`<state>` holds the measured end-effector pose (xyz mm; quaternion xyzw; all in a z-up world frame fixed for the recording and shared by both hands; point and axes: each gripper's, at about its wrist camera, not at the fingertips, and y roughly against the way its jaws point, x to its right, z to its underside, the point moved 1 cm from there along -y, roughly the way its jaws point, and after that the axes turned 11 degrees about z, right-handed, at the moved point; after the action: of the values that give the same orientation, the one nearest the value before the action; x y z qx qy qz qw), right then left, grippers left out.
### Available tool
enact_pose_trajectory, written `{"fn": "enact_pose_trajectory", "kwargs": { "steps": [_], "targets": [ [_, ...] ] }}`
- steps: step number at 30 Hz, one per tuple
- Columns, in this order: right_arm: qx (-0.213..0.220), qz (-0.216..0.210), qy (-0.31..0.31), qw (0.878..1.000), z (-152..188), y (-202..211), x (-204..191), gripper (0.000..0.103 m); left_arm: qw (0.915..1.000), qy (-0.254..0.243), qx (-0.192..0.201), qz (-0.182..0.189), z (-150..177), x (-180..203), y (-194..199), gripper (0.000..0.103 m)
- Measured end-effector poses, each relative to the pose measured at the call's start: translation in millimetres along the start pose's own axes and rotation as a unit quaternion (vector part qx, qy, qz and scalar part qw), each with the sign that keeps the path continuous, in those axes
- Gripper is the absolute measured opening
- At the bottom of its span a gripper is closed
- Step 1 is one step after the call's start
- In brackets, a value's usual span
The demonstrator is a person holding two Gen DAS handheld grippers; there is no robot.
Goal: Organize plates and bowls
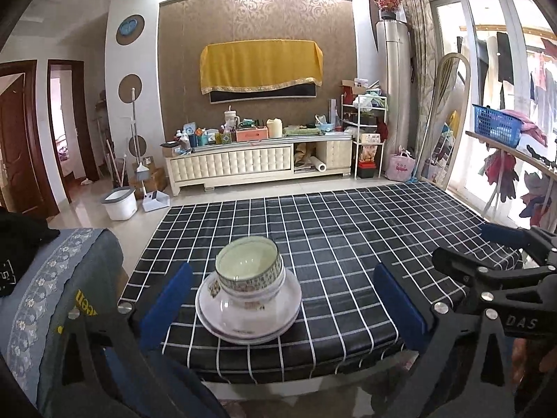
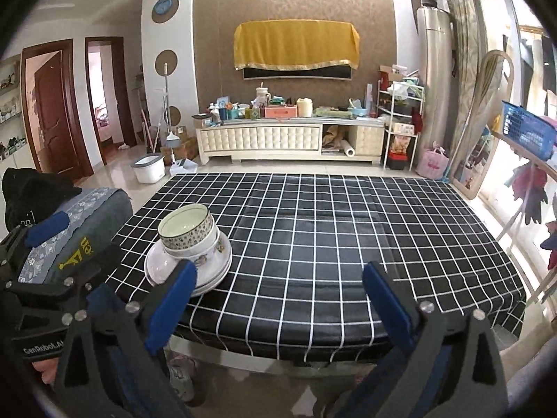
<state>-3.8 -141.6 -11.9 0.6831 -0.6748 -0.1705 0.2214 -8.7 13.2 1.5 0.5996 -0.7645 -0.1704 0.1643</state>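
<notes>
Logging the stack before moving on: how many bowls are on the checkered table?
2. The patterned-rim bowl is on top, nested upright in a floral bowl, which sits on the plates near the table's front left. Another could hide inside the stack.

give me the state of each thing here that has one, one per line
top bowl: upright, empty, nested in the bowl under it
lower bowl: upright, on the plates
plates: stacked, on the checked tablecloth near its front edge
left gripper: open, holding nothing, stack between its fingers, untouched
right gripper: open, holding nothing
left door: partly open
yellow cloth: draped over the wall screen
</notes>
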Motion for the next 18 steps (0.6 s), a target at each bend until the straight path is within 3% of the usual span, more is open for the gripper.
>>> {"fn": "enact_pose_trajectory", "kwargs": {
  "steps": [18],
  "targets": [
    [0.014,0.016,-0.006,1.0,16,17,5,0.102,0.9999,-0.006,0.008,0.011,15,21,22,0.103]
  ]
}}
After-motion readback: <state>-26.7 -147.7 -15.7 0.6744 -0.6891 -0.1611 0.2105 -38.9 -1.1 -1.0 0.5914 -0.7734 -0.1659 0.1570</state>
